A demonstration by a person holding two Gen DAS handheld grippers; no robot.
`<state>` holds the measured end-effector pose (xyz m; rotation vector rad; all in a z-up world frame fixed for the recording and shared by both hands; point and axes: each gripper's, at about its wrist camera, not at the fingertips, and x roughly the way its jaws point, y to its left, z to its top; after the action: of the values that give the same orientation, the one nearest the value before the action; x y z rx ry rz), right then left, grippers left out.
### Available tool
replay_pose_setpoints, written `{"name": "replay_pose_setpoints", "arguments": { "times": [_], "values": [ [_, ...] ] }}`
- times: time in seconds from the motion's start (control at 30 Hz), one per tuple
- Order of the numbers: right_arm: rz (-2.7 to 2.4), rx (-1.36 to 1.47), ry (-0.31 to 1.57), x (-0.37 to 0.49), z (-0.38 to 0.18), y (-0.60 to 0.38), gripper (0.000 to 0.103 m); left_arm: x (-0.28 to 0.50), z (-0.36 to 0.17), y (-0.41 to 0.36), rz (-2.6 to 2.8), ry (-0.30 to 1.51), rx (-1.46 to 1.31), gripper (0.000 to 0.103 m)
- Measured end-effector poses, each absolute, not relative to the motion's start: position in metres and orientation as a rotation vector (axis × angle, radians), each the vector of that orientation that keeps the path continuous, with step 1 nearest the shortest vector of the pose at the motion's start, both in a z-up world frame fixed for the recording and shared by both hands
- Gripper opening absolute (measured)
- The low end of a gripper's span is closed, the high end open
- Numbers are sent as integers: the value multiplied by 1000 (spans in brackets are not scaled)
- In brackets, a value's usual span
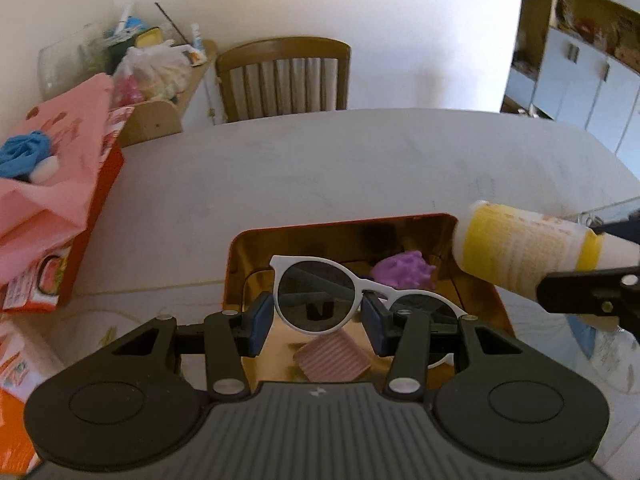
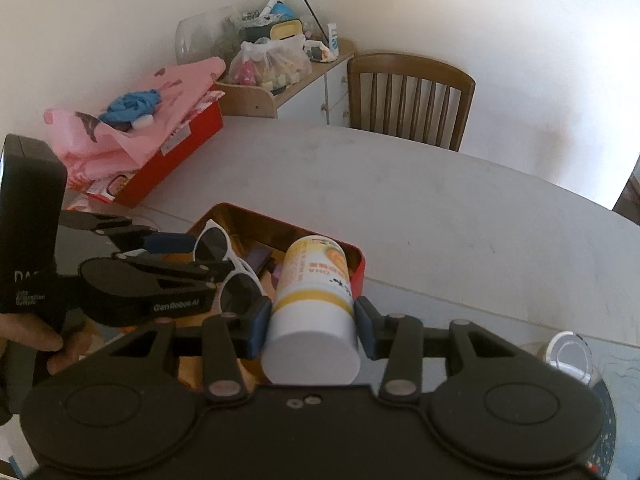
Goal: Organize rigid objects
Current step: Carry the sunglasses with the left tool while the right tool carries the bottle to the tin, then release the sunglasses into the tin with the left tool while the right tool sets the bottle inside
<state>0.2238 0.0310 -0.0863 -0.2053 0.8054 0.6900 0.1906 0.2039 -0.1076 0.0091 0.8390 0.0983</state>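
The left tongs (image 1: 316, 322) squeeze the white sunglasses (image 1: 316, 300) by one lens, just over the red tin (image 1: 344, 224). The right tongs (image 2: 308, 330) squeeze the yellow bottle (image 2: 314, 300) above the same tin, near the tabletop's (image 1: 320, 160) close edge.

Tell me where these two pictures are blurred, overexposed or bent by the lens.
Left wrist view: the bottle in the right gripper looks motion-blurred, the white wall is washed out, and the table edge curves. Right wrist view: the wall is also bright, the bottle's label is readable only in part, and the sunglasses are fairly sharp.
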Motion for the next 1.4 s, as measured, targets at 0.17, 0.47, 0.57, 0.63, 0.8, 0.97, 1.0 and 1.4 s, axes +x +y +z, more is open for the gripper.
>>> {"name": "replay_pose_setpoints", "arguments": {
  "times": [0.17,0.47,0.57,0.63,0.8,0.97,1.0,1.4],
  "values": [
    [664,-235,791,234,-94,47,44,199,-118,209,96,863,9,47],
    [640,-328,792,239,-112,70,44,214,-125,209,90,872,33,47],
    [631,-344,806,242,-116,72,44,218,-127,208,93,879,39,47],
    [632,-340,809,244,-117,72,44,222,-128,210,96,886,36,47],
    [648,-333,812,242,-117,71,45,230,-133,217,105,905,7,47],
    [664,-317,815,240,-116,68,49,233,-134,220,99,905,-20,47],
    [665,-314,815,240,-115,68,50,233,-134,221,98,907,-31,47],
    [681,-273,826,234,-107,59,57,221,-132,222,101,904,-58,60]
  ]
}}
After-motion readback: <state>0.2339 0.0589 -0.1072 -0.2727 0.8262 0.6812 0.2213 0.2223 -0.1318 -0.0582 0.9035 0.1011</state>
